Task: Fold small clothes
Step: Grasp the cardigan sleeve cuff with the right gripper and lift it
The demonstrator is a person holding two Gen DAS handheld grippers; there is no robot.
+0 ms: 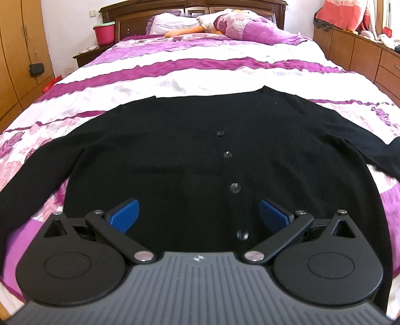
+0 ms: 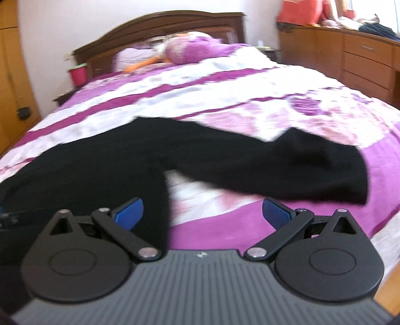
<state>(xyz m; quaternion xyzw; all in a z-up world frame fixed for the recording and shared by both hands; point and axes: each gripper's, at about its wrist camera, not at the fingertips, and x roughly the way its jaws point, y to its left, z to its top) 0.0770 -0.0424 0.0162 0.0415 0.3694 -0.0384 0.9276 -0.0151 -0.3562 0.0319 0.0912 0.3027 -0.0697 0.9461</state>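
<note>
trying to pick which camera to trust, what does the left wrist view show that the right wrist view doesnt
Only the left wrist view shows the cardigan front with its row of buttons, both sleeves spread, and the left gripper over its hem, jaws open.

Only the right wrist view, which is blurred, shows the end of one sleeve lying on the bedspread, the floor at the bed's edge, and the right gripper, jaws open over the cardigan's side edge.

Both show the bed's headboard, the pillow and the red bucket.
</note>
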